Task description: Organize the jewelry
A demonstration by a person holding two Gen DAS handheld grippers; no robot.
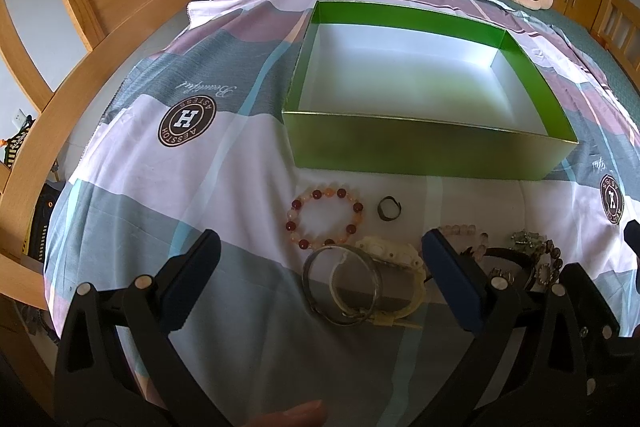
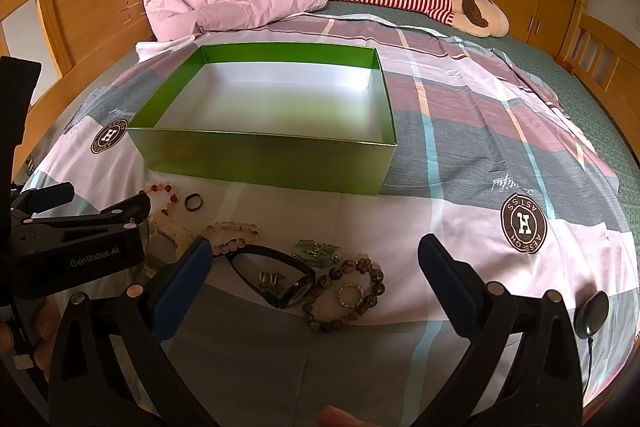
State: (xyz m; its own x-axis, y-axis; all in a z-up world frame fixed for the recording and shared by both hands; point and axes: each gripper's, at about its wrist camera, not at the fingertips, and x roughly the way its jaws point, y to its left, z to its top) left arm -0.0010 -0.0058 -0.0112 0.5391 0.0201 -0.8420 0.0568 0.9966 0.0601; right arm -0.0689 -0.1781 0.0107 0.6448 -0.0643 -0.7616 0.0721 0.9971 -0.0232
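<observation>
On the bed, an empty green box (image 1: 424, 147) sits beyond scattered jewelry. The left gripper (image 1: 320, 263), jaws wide and empty, frames 2 metal bangles (image 1: 340, 283) directly ahead. The right gripper (image 2: 314, 271), also wide, faces a black watch (image 2: 276, 275).

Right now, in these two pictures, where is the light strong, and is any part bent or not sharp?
Left wrist view: the white floor of the open green cardboard box glares brightly; the wooden bed frame bows from fisheye distortion; the clear plastic bangle near the lens looks soft. Right wrist view: the same box floor is washed out; the frame corners darken; the open right tool casts little shadow.
</observation>
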